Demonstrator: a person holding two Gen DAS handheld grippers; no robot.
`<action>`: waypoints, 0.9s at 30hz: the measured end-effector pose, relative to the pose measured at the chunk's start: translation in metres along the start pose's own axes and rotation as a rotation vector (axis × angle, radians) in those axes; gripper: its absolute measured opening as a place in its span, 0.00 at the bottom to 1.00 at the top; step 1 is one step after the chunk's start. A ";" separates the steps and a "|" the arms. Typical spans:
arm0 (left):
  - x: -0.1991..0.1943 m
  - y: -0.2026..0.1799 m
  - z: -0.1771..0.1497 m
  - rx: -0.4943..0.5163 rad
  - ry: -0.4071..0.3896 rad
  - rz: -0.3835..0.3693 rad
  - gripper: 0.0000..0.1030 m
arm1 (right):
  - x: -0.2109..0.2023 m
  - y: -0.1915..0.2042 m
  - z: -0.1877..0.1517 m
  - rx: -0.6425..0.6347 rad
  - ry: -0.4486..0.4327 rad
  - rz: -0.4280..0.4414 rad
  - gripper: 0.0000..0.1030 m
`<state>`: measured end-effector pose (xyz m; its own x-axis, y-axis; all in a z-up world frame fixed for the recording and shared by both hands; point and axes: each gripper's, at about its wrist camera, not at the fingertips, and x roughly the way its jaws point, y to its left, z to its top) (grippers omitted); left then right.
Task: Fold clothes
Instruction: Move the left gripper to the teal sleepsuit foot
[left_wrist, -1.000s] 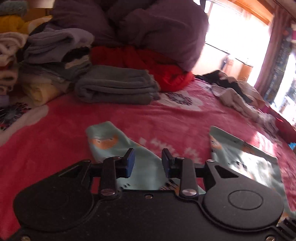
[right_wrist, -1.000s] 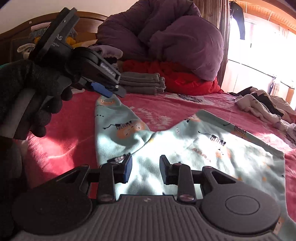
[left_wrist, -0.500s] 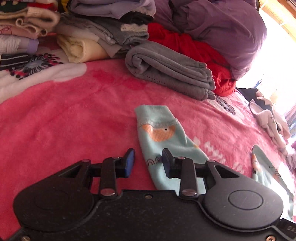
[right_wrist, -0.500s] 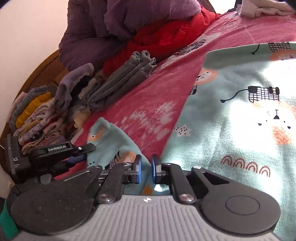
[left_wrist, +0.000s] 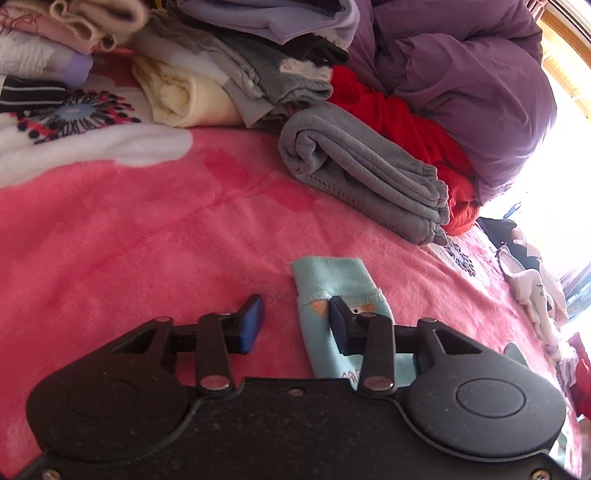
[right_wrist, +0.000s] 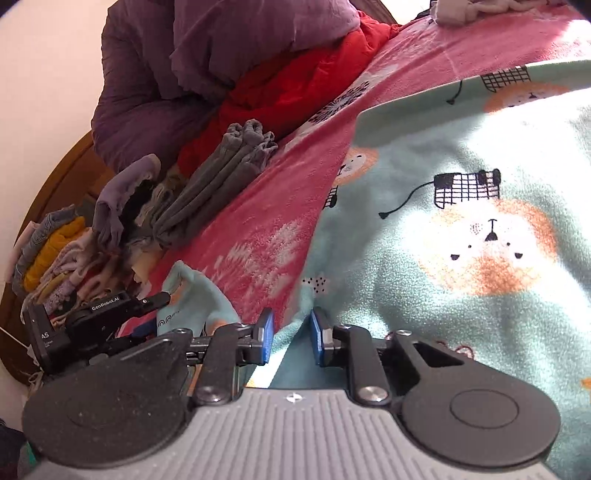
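Jaws closing left, opening right, straddle the mint pajama pants (right_wrist: 461, 229) edges.

The supporting surface is a bed covered with a pink fleece blanket (left_wrist: 155, 236) printed with white flowers. Lying flat on it is a mint-green garment (right_wrist: 461, 236) with bear and grid prints; one leg or sleeve end (left_wrist: 332, 280) points toward a folded grey garment (left_wrist: 369, 173). Behind that rest a red item (left_wrist: 406, 122), a purple duvet (left_wrist: 472, 81) and stacks of folded clothes (left_wrist: 207, 74). Loose unfolded clothes (left_wrist: 532, 288) lie near the window side.
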<state>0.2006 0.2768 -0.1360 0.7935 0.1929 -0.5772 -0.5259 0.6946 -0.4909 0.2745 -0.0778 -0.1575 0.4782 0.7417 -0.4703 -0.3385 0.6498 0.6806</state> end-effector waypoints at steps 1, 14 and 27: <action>0.002 -0.001 0.000 0.019 0.004 0.002 0.15 | 0.000 0.000 0.000 0.002 -0.001 0.001 0.22; -0.042 -0.014 0.011 0.155 -0.160 0.128 0.47 | -0.016 0.043 -0.010 -0.298 -0.061 -0.035 0.28; -0.003 -0.011 -0.008 0.194 -0.033 0.146 0.47 | 0.007 0.070 -0.015 -0.591 0.082 -0.065 0.40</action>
<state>0.2014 0.2629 -0.1336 0.7249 0.3213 -0.6094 -0.5695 0.7772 -0.2676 0.2421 -0.0246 -0.1218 0.4566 0.6924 -0.5587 -0.7151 0.6592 0.2326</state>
